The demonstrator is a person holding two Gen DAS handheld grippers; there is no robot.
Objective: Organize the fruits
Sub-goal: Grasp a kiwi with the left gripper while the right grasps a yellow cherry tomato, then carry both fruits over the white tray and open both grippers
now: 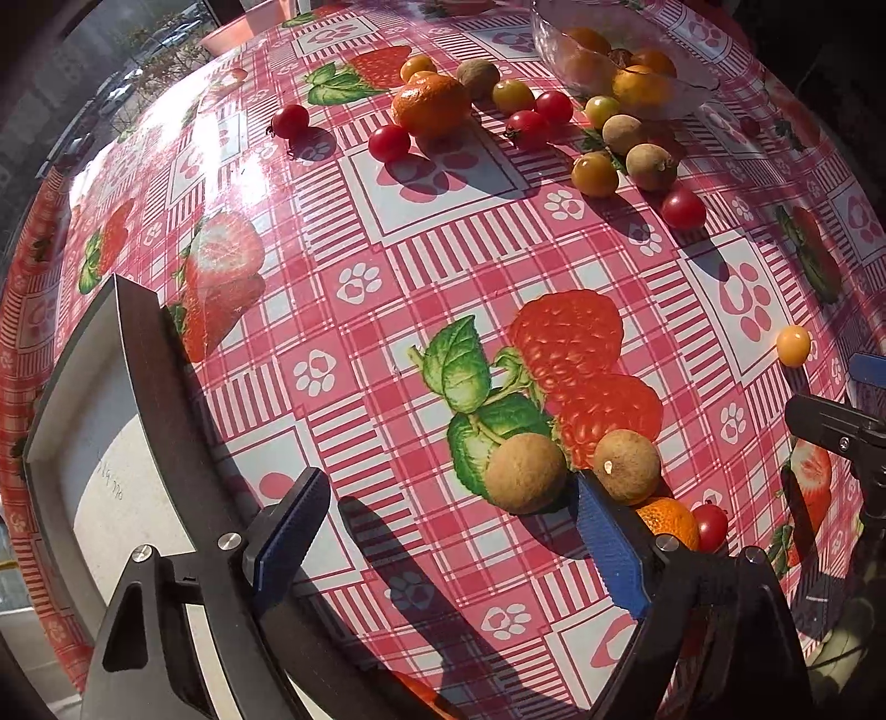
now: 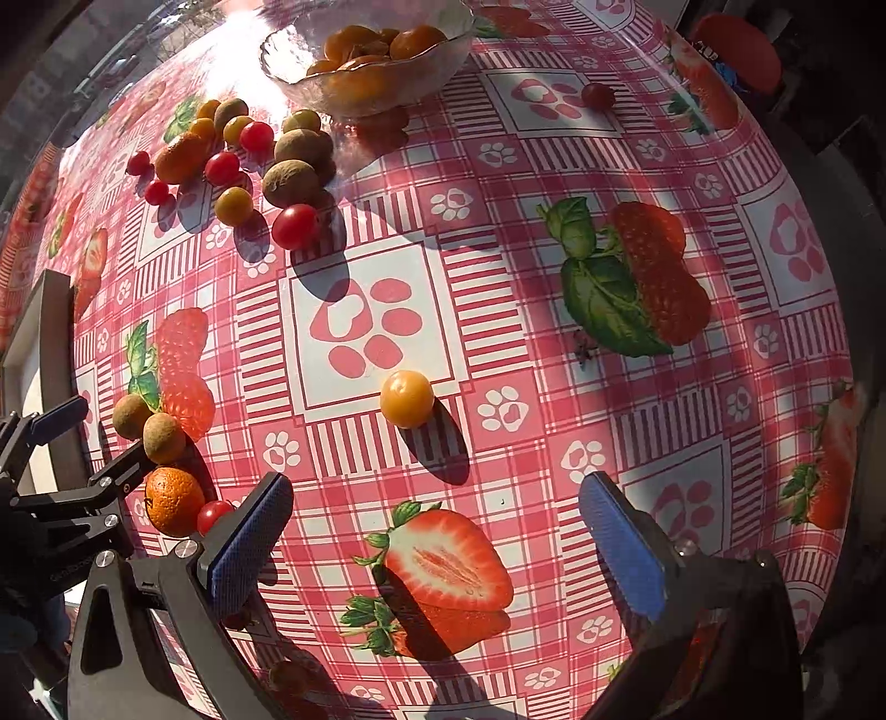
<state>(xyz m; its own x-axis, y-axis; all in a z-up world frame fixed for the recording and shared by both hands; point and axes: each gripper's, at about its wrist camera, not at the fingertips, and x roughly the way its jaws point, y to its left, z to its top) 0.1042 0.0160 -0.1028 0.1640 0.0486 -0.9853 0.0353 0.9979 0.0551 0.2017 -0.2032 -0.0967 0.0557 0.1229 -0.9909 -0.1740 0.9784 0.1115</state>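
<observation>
My left gripper [image 1: 448,515] is open and empty, low over the tablecloth. Two brown longans [image 1: 526,472] lie just ahead of it, near its right finger [image 1: 609,548]. A small mandarin [image 1: 667,520] and a red cherry tomato [image 1: 710,526] sit behind that finger. My right gripper [image 2: 437,526] is open and empty. A yellow cherry tomato [image 2: 407,399] lies ahead of it, apart from the fingers. The left gripper also shows in the right wrist view [image 2: 83,437], beside the longans [image 2: 163,437] and mandarin [image 2: 174,501].
A glass bowl [image 2: 443,52] with orange fruits stands at the far side. A scatter of tomatoes, longans and a mandarin [image 1: 429,105] lies near it. A dark-framed white board [image 1: 111,471] sits at the left table edge. A lone red tomato [image 2: 598,95] lies far right.
</observation>
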